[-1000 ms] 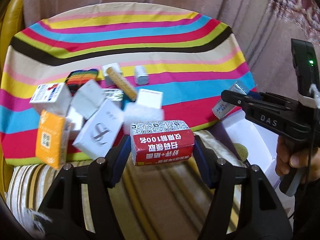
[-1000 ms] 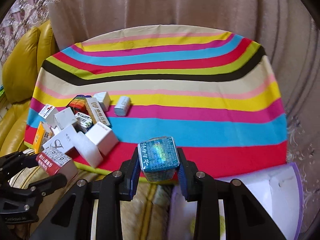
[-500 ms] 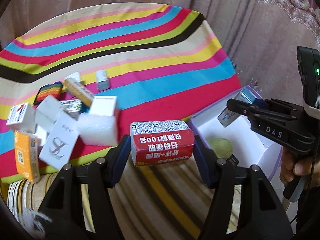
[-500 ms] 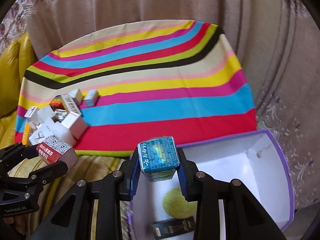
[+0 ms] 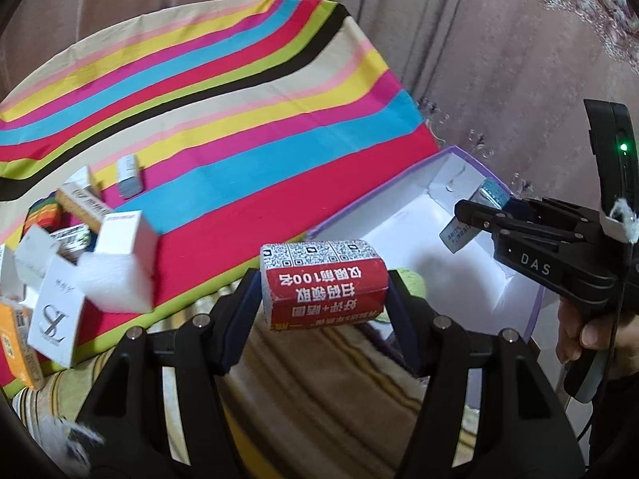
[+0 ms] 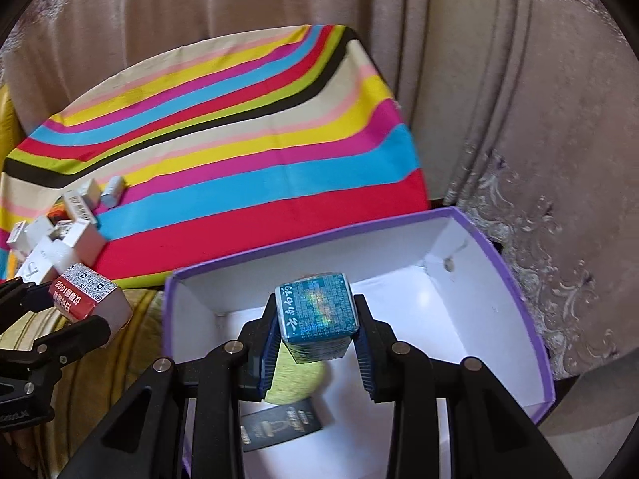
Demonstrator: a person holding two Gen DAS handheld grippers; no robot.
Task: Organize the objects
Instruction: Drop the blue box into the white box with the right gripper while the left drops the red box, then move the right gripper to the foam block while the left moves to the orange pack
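The left gripper [image 5: 321, 299] is clamping the red QR-coded box [image 5: 322, 285] crosswise between its fingers, at 9 o'clock of the purple-rimmed box [image 6: 515, 275]. The right gripper [image 6: 317, 337] is gripping the blue holographic carton [image 6: 316, 321] between its fingers, hanging over that box's white interior.

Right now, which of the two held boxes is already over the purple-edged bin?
The shiny blue foil box in the right gripper: it hangs above the white-lined, purple-edged bin. The red QR-code box in the left gripper sits short of the rim.
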